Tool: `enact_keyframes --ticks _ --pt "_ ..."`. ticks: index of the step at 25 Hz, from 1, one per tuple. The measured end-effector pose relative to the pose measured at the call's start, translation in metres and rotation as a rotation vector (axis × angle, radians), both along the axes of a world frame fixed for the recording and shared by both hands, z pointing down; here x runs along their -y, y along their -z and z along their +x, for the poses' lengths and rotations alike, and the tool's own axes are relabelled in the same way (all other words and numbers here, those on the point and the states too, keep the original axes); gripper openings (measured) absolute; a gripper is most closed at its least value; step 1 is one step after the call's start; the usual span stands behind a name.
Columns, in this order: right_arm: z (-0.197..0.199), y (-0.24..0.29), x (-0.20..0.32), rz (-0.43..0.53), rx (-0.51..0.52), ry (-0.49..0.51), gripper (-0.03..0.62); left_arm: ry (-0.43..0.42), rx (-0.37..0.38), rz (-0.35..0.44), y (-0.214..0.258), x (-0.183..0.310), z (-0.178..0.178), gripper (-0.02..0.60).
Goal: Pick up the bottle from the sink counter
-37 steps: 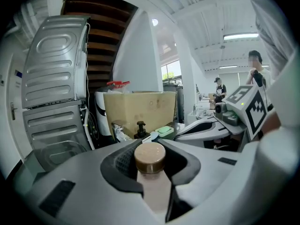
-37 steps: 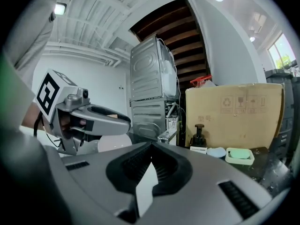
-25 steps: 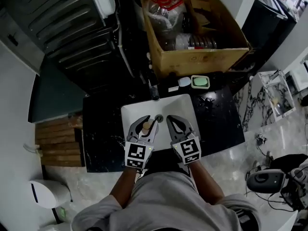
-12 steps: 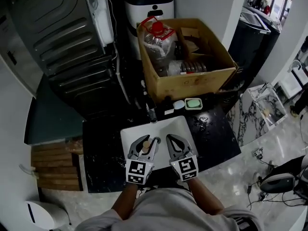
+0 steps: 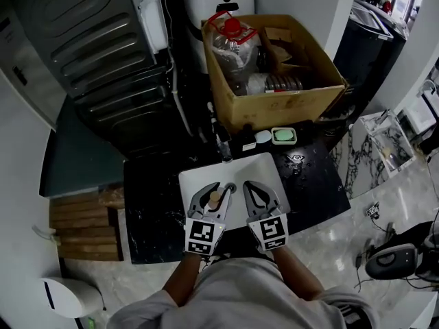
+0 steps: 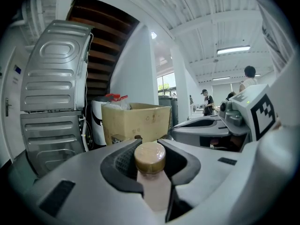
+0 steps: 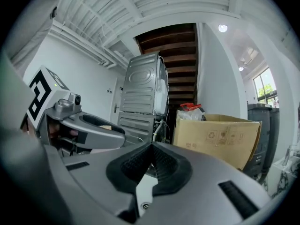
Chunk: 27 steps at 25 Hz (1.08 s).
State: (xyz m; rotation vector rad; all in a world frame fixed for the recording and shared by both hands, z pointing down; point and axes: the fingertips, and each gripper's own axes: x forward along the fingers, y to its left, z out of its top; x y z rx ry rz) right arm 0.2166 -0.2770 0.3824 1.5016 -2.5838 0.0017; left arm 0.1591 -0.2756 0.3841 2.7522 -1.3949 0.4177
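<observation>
One bottle [image 6: 151, 182], pale body and tan cap, stands upright between the jaws of the left gripper [image 5: 215, 188]. The pads press it on both sides just under the cap, so it is grasped. From the head view it sits over the left half of the white sink [image 5: 236, 164], toward the near edge. I cannot tell whether its base touches the basin.

The right gripper [image 5: 251, 185] is just beside it, over the sink's right half. Its jaws are clenched tip to tip with nothing between them.

Around the sink:
- A black counter [image 5: 315, 177] wraps it on both sides.
- A tap [image 5: 223, 148] stands at its far edge.
- A green soap dish [image 5: 284, 136] lies beyond its far right corner.
- A cardboard box [image 5: 288, 94] stands farther behind it, holding a clear jug [image 5: 233, 40] with a red cap.
- A grey washer [image 5: 96, 53] is off to its far left.
- Wooden planks [image 5: 86, 225] lie low down, well to its left.
</observation>
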Motion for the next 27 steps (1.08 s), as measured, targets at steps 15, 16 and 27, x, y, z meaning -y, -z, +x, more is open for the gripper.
enact_keyframes --ticks 15,16,27 --pt "-0.014 -0.001 -0.007 -0.009 -0.004 0.021 0.009 -0.011 0.002 -0.003 0.0 -0.007 -0.01 0.11" --pt "-0.014 -0.001 -0.007 -0.009 -0.005 0.02 0.009 -0.013 0.002 -0.004 -0.001 -0.007 -0.01 0.11" --pt "-0.008 -0.003 -0.003 -0.003 0.012 0.002 0.009 -0.032 -0.004 0.016 -0.003 -0.003 -0.004 0.11"
